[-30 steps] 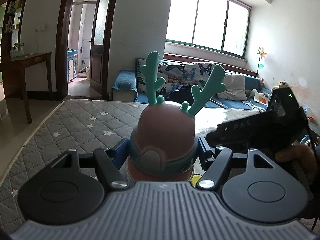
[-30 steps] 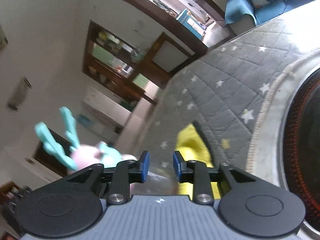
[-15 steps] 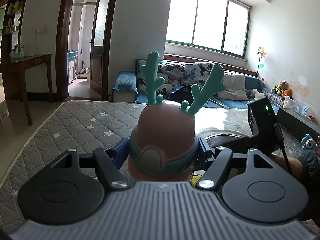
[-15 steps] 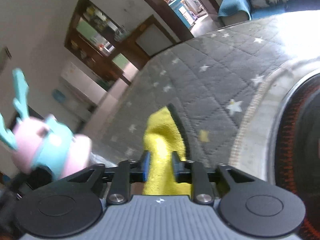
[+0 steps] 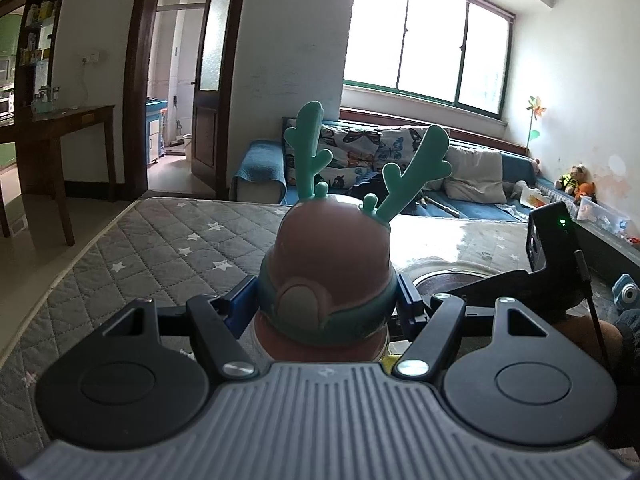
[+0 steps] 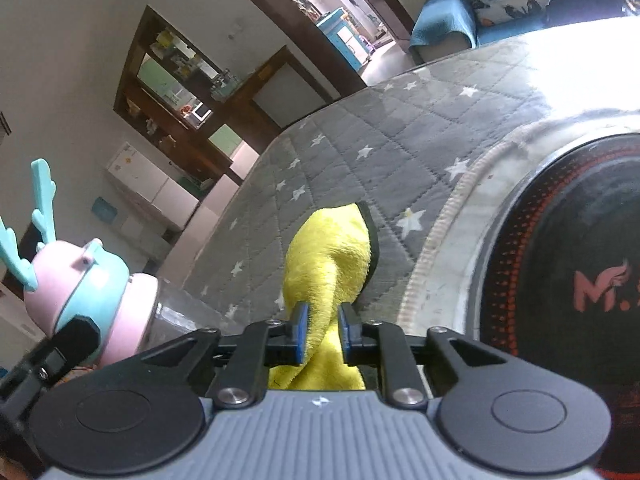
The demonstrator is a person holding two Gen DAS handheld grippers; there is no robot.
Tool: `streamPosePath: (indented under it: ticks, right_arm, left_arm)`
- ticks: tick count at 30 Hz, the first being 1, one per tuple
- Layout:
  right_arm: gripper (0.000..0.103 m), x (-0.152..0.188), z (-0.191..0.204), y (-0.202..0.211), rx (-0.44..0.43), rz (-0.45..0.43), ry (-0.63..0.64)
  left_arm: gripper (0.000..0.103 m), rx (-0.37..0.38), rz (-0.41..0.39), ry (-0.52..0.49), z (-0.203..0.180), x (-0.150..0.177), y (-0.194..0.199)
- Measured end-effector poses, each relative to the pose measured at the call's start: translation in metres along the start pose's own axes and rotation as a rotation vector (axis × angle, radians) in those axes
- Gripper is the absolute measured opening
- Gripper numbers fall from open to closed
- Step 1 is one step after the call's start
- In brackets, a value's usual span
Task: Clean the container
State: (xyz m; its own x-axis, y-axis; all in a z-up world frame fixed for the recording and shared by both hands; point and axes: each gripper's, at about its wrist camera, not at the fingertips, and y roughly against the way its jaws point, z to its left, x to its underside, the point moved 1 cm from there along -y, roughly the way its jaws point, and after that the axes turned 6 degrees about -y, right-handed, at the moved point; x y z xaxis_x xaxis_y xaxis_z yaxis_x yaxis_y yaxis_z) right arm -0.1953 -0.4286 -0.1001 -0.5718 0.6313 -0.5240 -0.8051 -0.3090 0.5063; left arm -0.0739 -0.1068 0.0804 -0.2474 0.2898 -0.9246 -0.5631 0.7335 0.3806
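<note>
Left claw (image 5: 326, 308) is pinching the container (image 5: 328, 264), a pink bottle with a teal band and teal antlers (image 5: 416, 172) on its cap; blue pads are pressing on both sides just below the cap. In the left wrist view the bottle is standing upright, antlers pointing up, long axis vertical; in the right wrist view it is showing at the left edge (image 6: 84, 280), leaning in that tilted picture, clear body below the pink collar.

Right claw (image 6: 322, 332) is pinching the yellow cloth (image 6: 330, 264); its jaws have just been opening a little, with the cloth between them and the pads touching it. The cloth is trailing away from the claw over the grey star-quilted mattress (image 6: 340, 168), near a round black dish (image 6: 560, 280) to the right.

Progress, as a judgement: both tools are in hand, cloth and bottle are apart, so wiping is not yet under way. Left to do: bringing the cloth onto the bottle and rubbing it
</note>
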Motion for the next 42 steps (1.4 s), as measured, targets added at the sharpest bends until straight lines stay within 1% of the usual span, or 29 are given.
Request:
streamPosePath:
  ticks: [2, 8, 13, 15, 21, 24, 28, 33, 35, 37, 42]
  right_arm:
    - [0.03, -0.006, 0.003, -0.004, -0.004, 0.016, -0.014]
    - [0.03, -0.002, 0.016, -0.026, 0.063, 0.062, 0.059]
    - [0.025, 0.007, 0.034, -0.028, 0.144, 0.06, 0.196]
    - [0.024, 0.01, 0.037, -0.025, 0.164, 0.057, 0.228]
    - [0.018, 0.014, 0.034, -0.017, 0.152, 0.046, 0.198]
    - [0.017, 0.011, 0.031, -0.015, 0.127, 0.046, 0.16]
    - [0.015, 0.005, 0.018, -0.013, 0.072, 0.047, 0.051]
    - [0.014, -0.003, -0.002, -0.014, -0.018, 0.061, -0.105]
    - [0.014, -0.008, -0.009, -0.016, -0.067, 0.062, -0.165]
    - [0.014, -0.014, -0.01, -0.016, -0.107, 0.054, -0.191]
    - [0.014, -0.034, 0.002, -0.01, -0.209, 0.009, -0.195]
  left_arm:
    - [0.071, -0.006, -0.003, 0.003, -0.001, 0.0, 0.0]
    - [0.071, -0.012, -0.008, 0.011, -0.003, 0.0, -0.002]
    - [0.071, -0.015, -0.009, 0.017, -0.004, 0.001, 0.0]
    - [0.071, -0.019, -0.009, 0.022, -0.005, 0.001, 0.002]
    - [0.072, -0.043, -0.002, 0.058, -0.009, 0.002, 0.006]
    - [0.072, -0.053, 0.001, 0.075, -0.011, 0.002, 0.007]
    - [0.072, -0.063, 0.003, 0.079, -0.014, 0.001, 0.009]
    - [0.072, -0.067, 0.006, 0.062, -0.017, 0.001, 0.01]
    - [0.072, -0.065, 0.005, 0.056, -0.018, 0.002, 0.011]
    - [0.072, -0.064, 0.002, 0.054, -0.016, 0.003, 0.01]
    - [0.072, -0.064, -0.001, 0.047, -0.018, 0.003, 0.011]
